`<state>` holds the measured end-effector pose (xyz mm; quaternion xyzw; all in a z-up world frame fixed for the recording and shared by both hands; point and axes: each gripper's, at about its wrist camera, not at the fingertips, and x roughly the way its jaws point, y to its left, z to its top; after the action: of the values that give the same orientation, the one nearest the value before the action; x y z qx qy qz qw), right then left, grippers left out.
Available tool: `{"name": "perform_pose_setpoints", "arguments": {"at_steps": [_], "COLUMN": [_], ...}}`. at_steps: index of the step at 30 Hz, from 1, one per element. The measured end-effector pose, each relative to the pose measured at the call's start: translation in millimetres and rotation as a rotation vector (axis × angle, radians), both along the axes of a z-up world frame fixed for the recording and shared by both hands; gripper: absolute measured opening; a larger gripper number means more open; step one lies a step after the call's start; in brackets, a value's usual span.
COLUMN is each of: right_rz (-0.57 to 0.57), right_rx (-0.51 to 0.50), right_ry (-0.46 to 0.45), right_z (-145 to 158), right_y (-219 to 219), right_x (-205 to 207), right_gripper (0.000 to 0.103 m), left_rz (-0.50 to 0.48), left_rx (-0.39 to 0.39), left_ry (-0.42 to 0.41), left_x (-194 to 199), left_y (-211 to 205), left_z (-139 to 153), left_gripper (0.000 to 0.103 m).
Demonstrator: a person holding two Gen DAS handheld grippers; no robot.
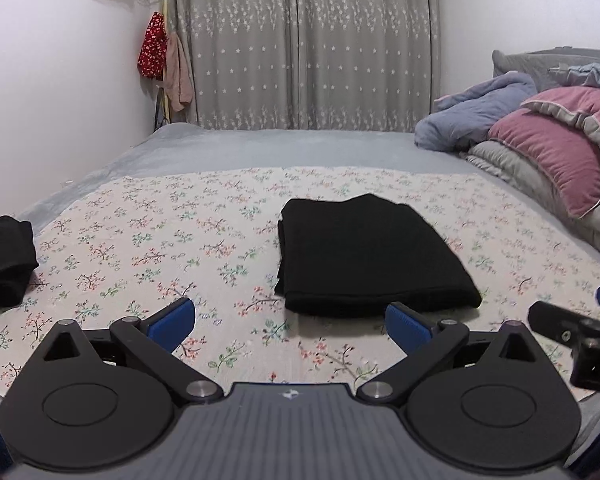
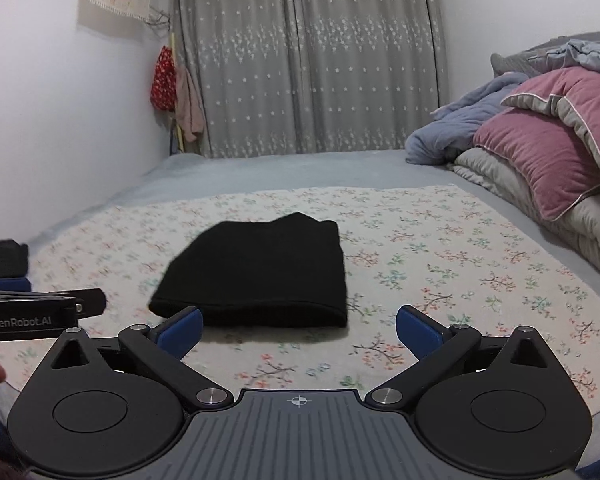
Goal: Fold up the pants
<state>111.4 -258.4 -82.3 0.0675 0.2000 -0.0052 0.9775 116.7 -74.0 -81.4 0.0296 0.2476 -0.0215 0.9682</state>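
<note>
Black pants (image 1: 368,256) lie folded into a flat rectangle on the floral sheet (image 1: 160,248), also in the right wrist view (image 2: 260,272). My left gripper (image 1: 290,322) is open and empty, just short of the pants' near edge. My right gripper (image 2: 300,328) is open and empty, also just short of the near edge. The right gripper shows at the right edge of the left wrist view (image 1: 572,320), and the left gripper at the left edge of the right wrist view (image 2: 40,308).
A second black garment (image 1: 4,256) lies at the sheet's left edge. Pink and grey pillows (image 1: 560,160) and a blue blanket (image 1: 472,116) are piled at the right. Grey curtains (image 1: 308,44) hang behind the bed.
</note>
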Motion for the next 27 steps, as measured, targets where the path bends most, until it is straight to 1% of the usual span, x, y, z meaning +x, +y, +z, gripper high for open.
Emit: {"name": "perform_pose_setpoints", "arguments": {"at_steps": [6, 12, 17, 23, 27], "right_rz": [-0.007, 0.005, 0.015, 0.008, 0.005], "right_rx": [-0.003, -0.027, -0.034, -0.043, -0.044], "right_ry": [0.006, 0.03, 0.054, 0.058, 0.063], "right_z": [-3.7, -8.7, -13.8, -14.4, -15.5], "right_y": [-4.7, 1.3, 6.6, 8.0, 7.8], "right_x": [-0.5, 2.4, 6.7, 9.2, 10.8], "right_gripper": [0.103, 0.103, 0.103, 0.103, 0.103], "left_rz": [0.024, 0.028, 0.022, 0.03, 0.031], "left_rx": [-0.014, -0.021, -0.009, 0.004, 0.006], "left_ry": [0.007, 0.008, 0.006, 0.025, 0.018], "left_x": [-2.0, -3.9, -1.4, 1.9, 1.4], "left_y": [5.4, 7.2, 5.4, 4.3, 3.1], "left_z": [-2.2, -4.1, -7.1, -10.6, -10.8], "left_gripper": [0.095, 0.095, 0.095, 0.095, 0.095]}}
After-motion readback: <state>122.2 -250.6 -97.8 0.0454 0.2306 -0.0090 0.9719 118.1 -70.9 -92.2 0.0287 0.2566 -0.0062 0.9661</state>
